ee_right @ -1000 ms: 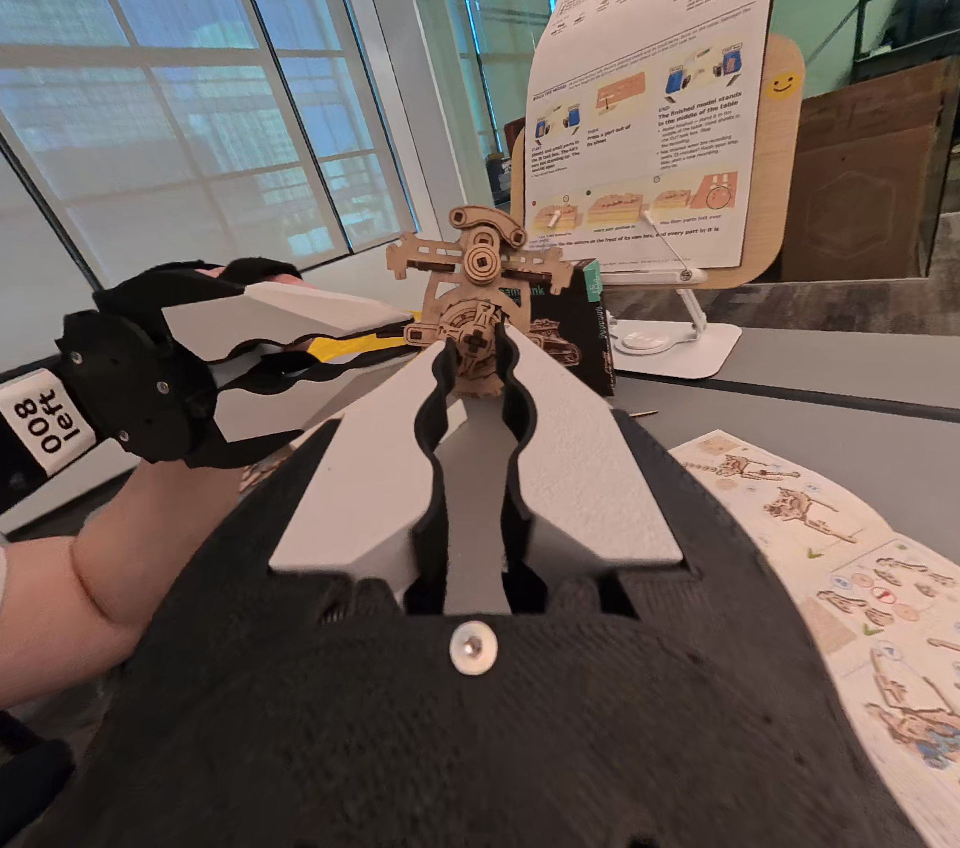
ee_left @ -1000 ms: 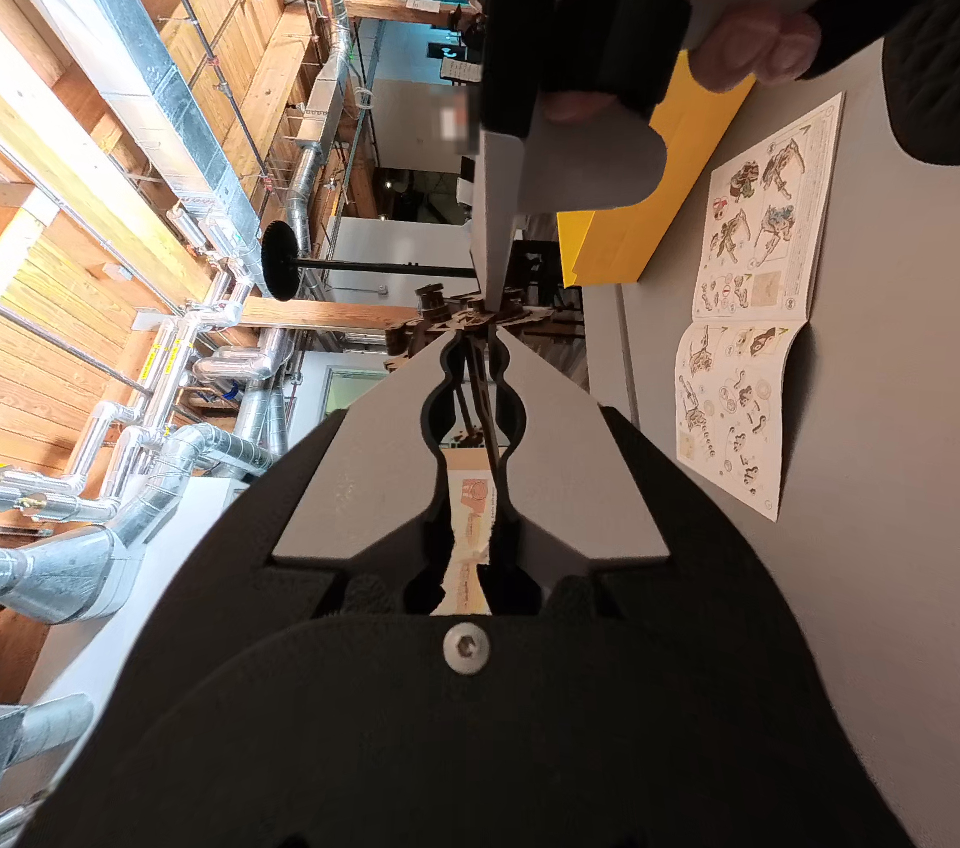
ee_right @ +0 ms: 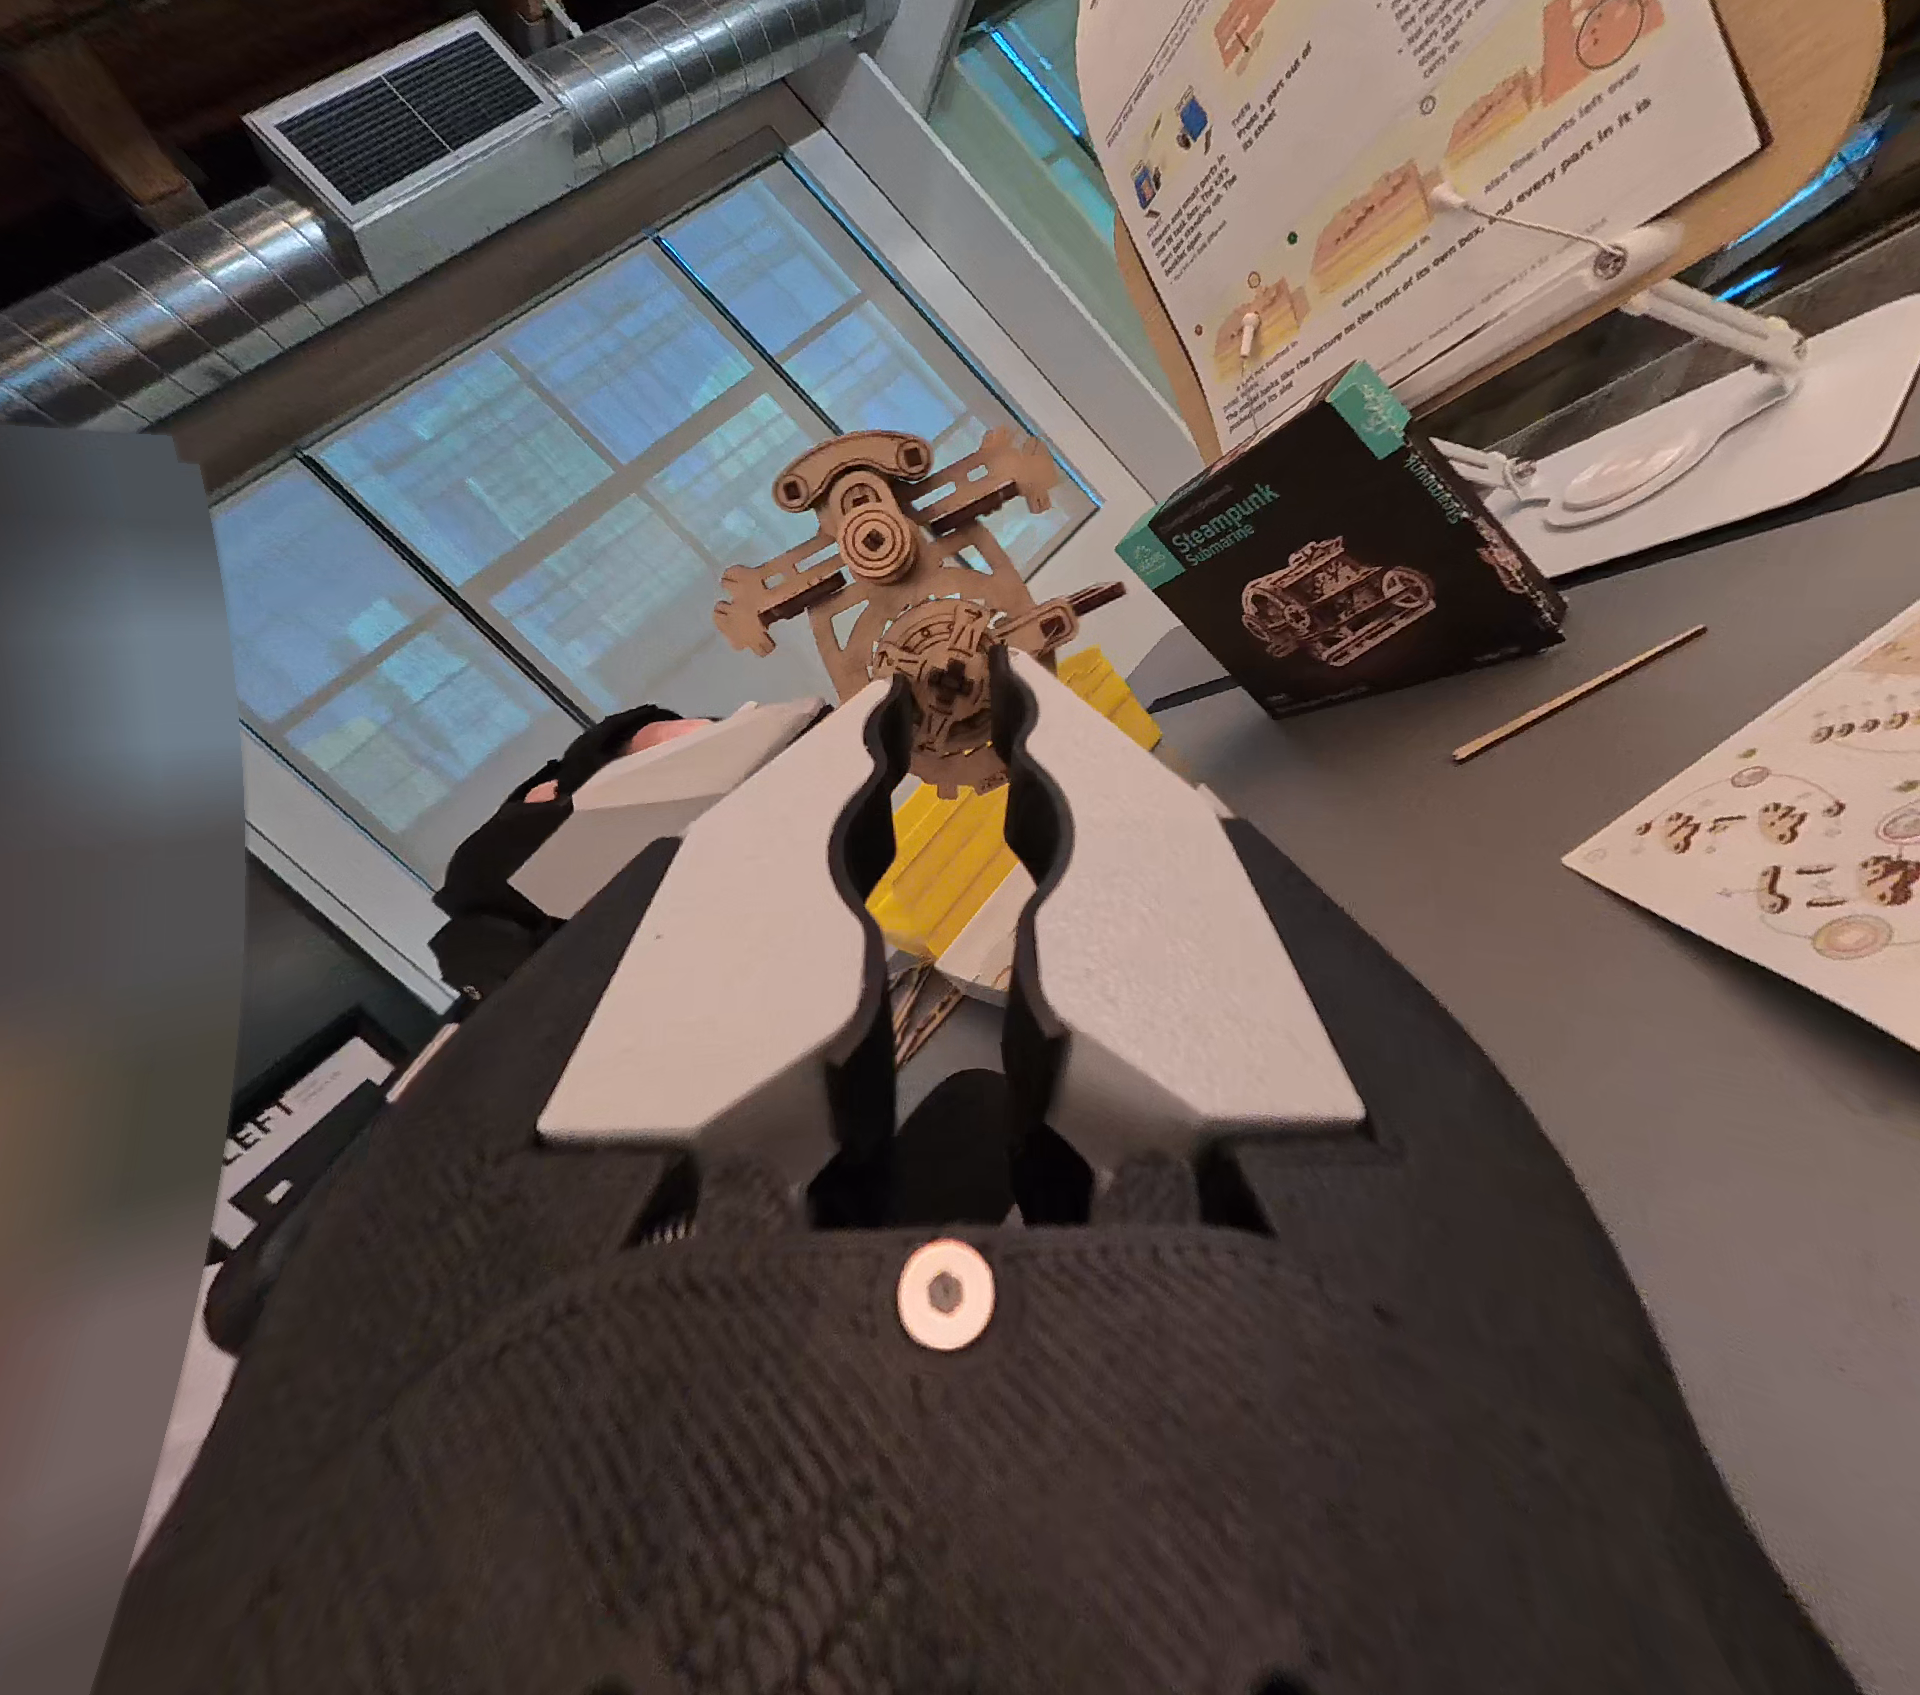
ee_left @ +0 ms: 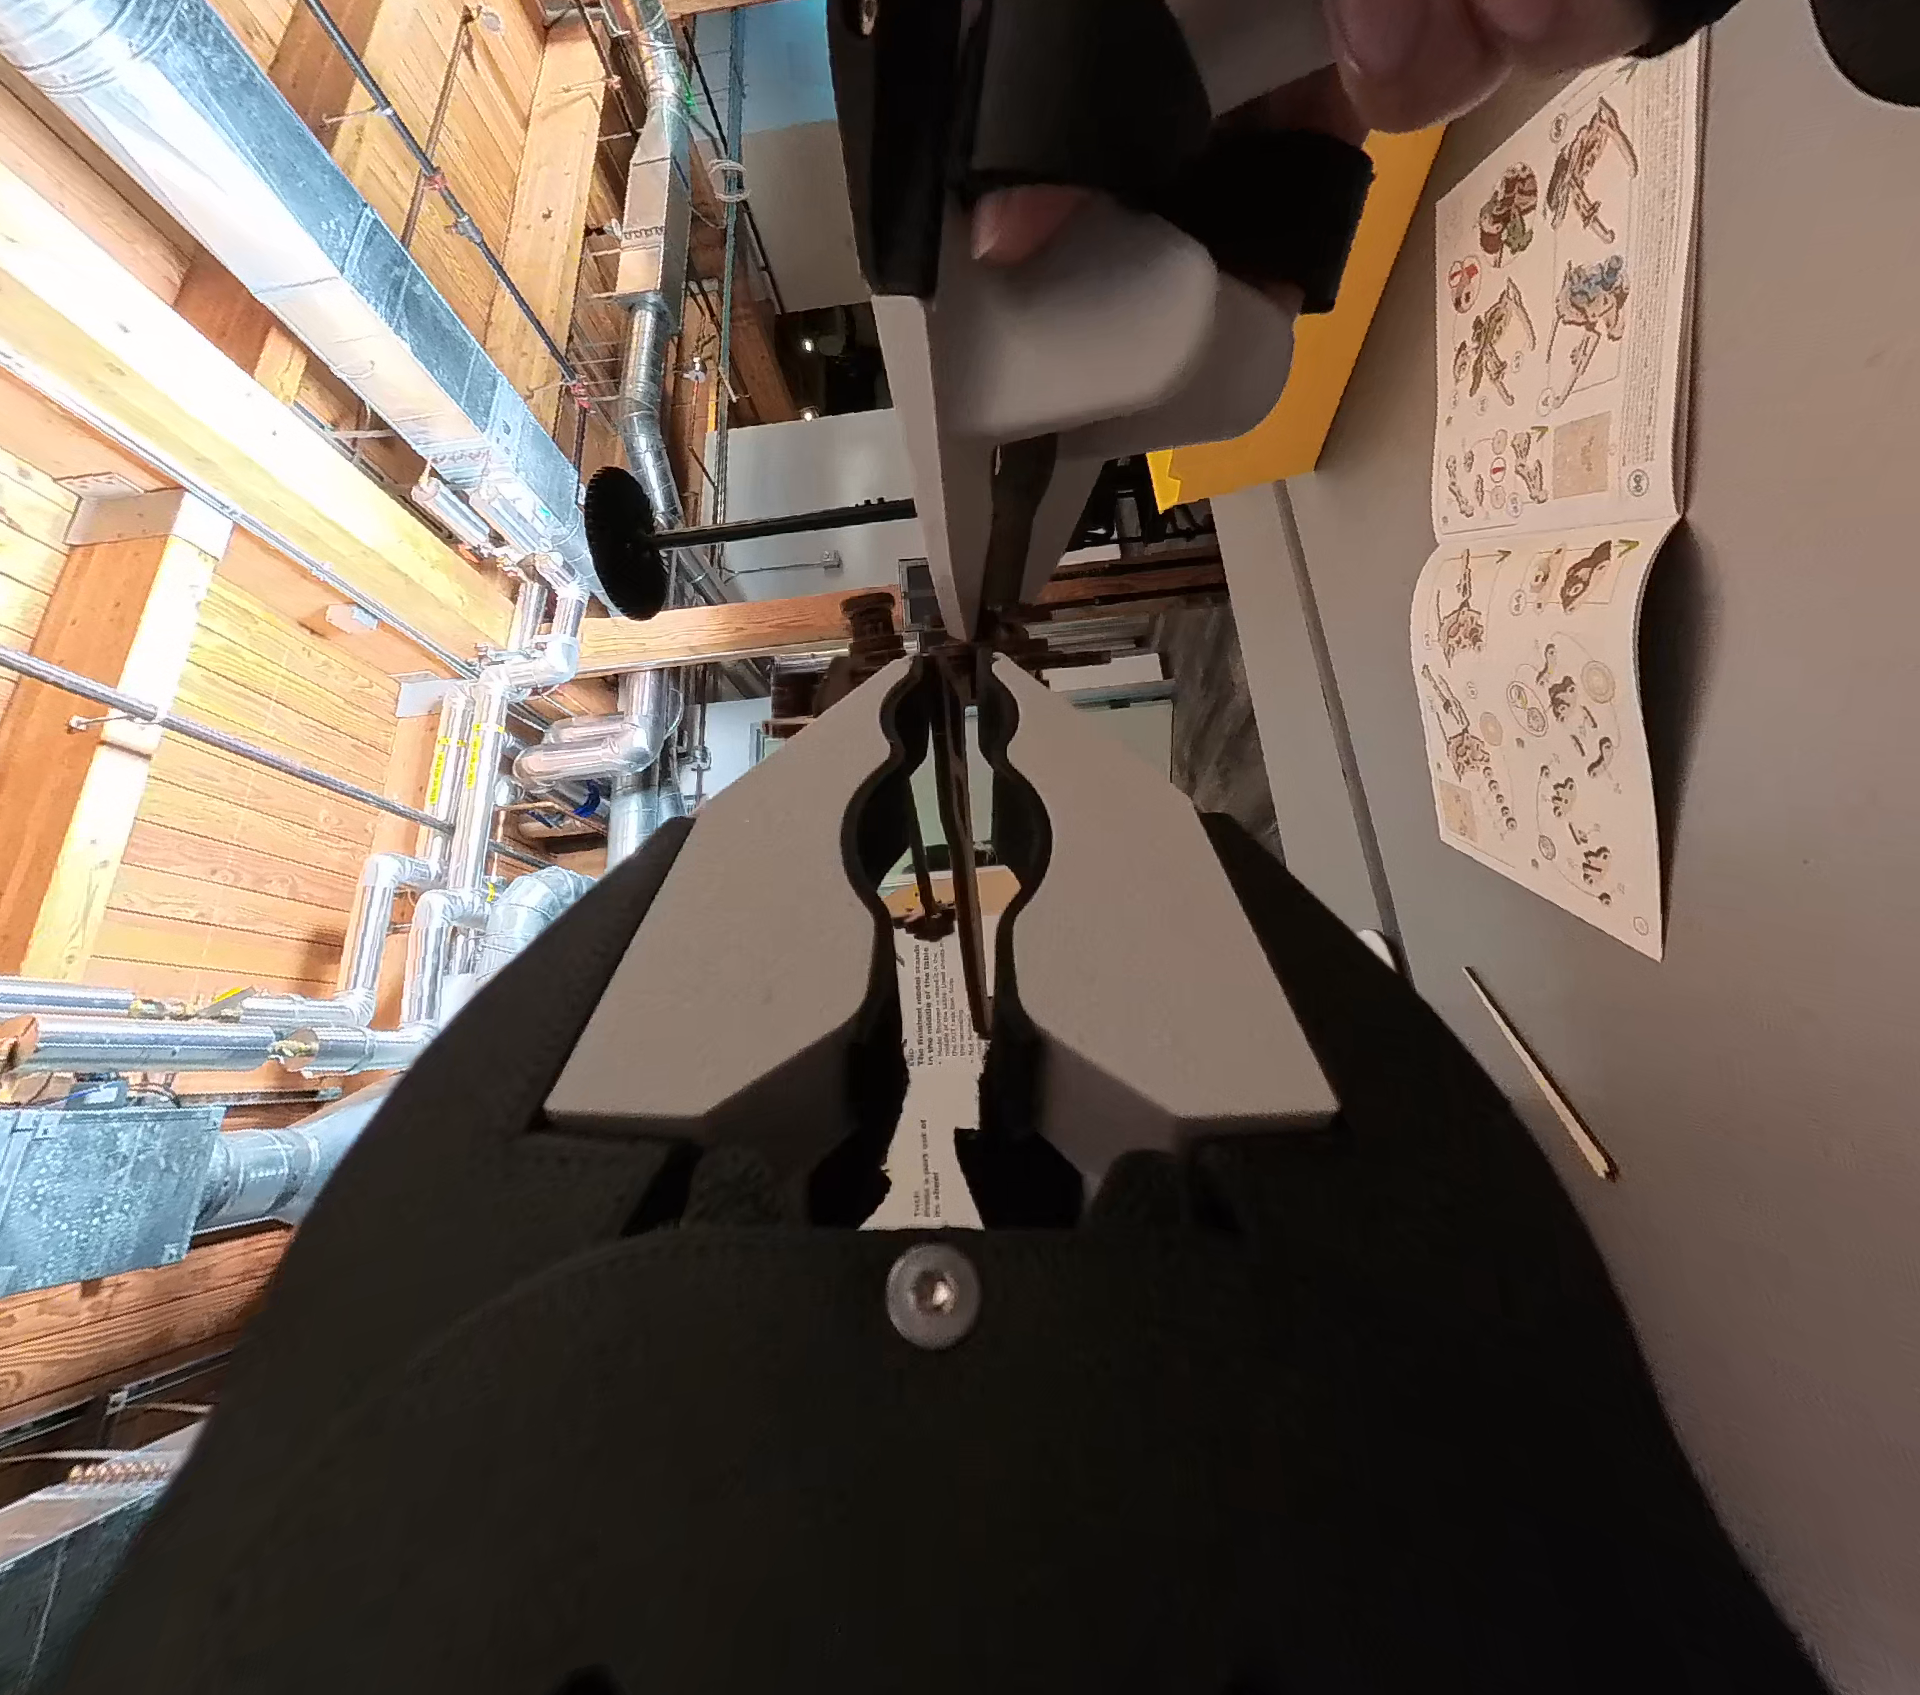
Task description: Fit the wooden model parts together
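The wooden model [ee_right: 883, 544] is a flat, laser-cut assembly with cross arms and a round geared hub, held in the air over the table. My right gripper [ee_right: 945, 687] is shut on the hub at the model's lower middle. In the left wrist view the model [ee_left: 951, 772] shows edge-on as a thin dark plate. My left gripper [ee_left: 956, 681] is shut on that plate. The right gripper [ee_left: 971, 622] comes in from above, its tips meeting mine at the model. The left gripper's white fingers [ee_right: 675, 762] show low on the left in the right wrist view, partly hidden.
A grey table [ee_left: 1766, 1126] carries an open instruction booklet [ee_left: 1548, 502], a thin wooden stick [ee_right: 1579, 695], a black kit box [ee_right: 1340, 565] and a yellow tray [ee_right: 956, 856]. An instruction sheet on a white stand [ee_right: 1403, 66] stands at the back. The tips of both grippers are at nearly the same place.
Both grippers kept hold of the model. The right gripper tilted upward and rolled, and now looms larger in the left view. The model tilted with them.
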Available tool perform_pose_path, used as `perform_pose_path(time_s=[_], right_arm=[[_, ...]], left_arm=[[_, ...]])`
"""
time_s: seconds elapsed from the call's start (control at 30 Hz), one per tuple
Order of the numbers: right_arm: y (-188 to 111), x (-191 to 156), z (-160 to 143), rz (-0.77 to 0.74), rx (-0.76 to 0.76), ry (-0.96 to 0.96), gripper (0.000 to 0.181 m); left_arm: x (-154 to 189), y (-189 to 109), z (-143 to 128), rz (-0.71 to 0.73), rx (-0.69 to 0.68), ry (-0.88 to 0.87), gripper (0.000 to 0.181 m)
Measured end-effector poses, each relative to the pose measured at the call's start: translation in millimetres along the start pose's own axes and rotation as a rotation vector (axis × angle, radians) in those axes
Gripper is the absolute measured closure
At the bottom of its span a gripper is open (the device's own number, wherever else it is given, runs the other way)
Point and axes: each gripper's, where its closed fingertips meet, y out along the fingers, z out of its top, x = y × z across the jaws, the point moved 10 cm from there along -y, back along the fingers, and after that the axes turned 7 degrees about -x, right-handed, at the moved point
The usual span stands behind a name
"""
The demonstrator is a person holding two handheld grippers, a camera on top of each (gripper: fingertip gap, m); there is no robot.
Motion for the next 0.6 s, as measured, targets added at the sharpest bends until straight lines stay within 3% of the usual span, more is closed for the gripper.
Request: perform_pose_path(time_s=[0.6], right_arm=[[-0.9,5.7,-5.8,0.054,0.040,0.236,0.168]], left_arm=[[4.0,0.6,3.8,0.007,0.016,0.023,0.176]])
